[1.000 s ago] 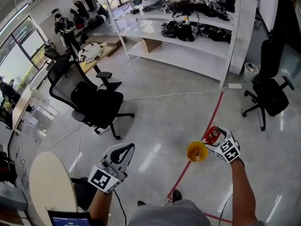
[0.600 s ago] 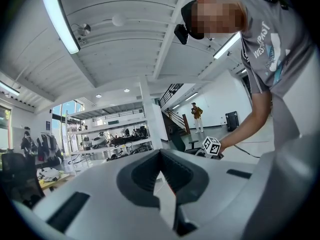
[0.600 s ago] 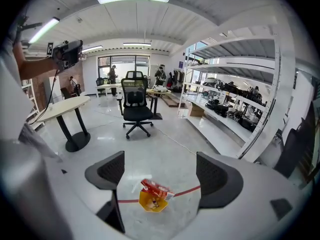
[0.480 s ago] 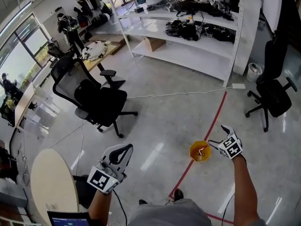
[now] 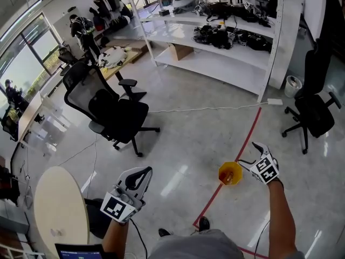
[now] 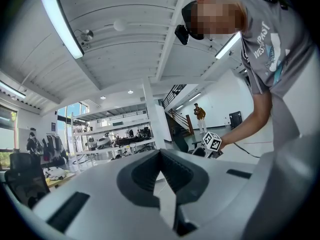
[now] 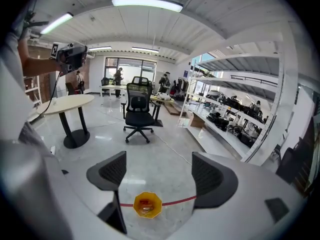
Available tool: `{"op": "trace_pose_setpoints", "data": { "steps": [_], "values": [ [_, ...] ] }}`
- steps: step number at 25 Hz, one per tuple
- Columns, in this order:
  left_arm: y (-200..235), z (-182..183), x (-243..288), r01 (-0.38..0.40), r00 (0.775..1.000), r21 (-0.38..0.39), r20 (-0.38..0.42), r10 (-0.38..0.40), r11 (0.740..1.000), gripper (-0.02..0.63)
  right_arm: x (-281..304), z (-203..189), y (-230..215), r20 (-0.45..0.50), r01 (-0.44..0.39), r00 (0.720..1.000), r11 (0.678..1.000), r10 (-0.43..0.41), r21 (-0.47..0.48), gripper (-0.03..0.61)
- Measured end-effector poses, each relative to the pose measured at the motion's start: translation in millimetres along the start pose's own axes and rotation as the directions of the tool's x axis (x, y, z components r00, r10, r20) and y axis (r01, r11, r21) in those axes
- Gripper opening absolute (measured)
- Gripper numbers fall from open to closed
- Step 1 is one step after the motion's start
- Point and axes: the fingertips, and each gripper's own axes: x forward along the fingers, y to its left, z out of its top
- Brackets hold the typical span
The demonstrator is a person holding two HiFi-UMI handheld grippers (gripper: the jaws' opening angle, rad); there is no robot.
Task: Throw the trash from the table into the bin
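Trash [image 7: 145,207], a reddish scrap, is seen lying inside the yellow bin [image 5: 222,169], which is set on the floor's red tape line [image 5: 245,136]. The R claw [image 5: 248,154] is held just beside the bin, at its right in head view, jaws spread wide w/ nothing between them. The L claw [image 5: 144,171] is held well left of the bin, jaws pressed together, empty. A round bench [image 5: 59,209] is seen further left of the bin; a black office chair [image 5: 116,115] & white shelving [image 5: 215,63] are seen beyond it.

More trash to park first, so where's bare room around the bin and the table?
The table top looks mostly bare. The floor lies open between the bin and the chair. The upper shelves are crowded with gear.
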Motion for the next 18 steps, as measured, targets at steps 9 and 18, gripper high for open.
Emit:
{"op": "trace_pose_setpoints", "data": {
  "steps": [9, 18],
  "values": [
    [4, -8, -56, -0.116, 0.993, -0.023, 0.001, 0.116, 0.993, 0.043, -19, 70, 21, 0.124, 0.024, 0.992, 0.994, -0.010, -0.107, 0.008],
    [33, -20, -149, -0.290, 0.957, -0.050, -0.036, 0.289, 0.956, 0.043, 10, 176, 107, 0.219, -0.084, 0.965, 0.964, 0.142, -0.253, 0.008]
  ]
}}
